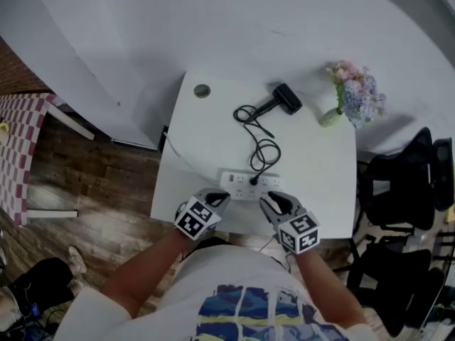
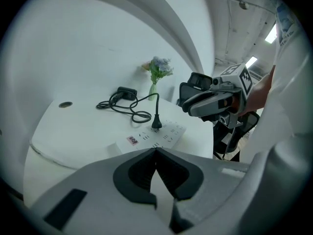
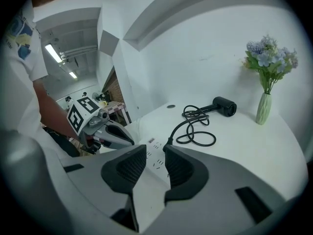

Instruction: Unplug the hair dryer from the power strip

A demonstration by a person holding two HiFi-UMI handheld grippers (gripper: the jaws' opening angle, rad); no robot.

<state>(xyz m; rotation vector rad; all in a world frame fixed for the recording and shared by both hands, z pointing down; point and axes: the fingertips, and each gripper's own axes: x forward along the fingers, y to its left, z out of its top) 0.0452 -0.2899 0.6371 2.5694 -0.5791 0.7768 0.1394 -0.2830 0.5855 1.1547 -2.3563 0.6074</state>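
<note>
Closest in, the person's white shirt [image 1: 213, 275] carries a blue and yellow print with no legible words. Just beyond it, the left gripper [image 2: 156, 155] is clenched, its pad tips meeting on nothing. The right gripper [image 3: 155, 153] stands released, with a bare gap between its pads. Their marker cubes [image 1: 193, 221] show black-and-white squares only.

Both grippers hang at the near edge of the white power strip [image 1: 249, 185], whose red label [image 2: 132, 140] is too small to read. A black plug [image 2: 156, 124] stands upright in the strip. Its cord [image 1: 261, 148] loops back to the black hair dryer [image 1: 286, 99], which lies on the white table [image 1: 320, 169] near a vase of flowers [image 1: 353, 94].
</note>
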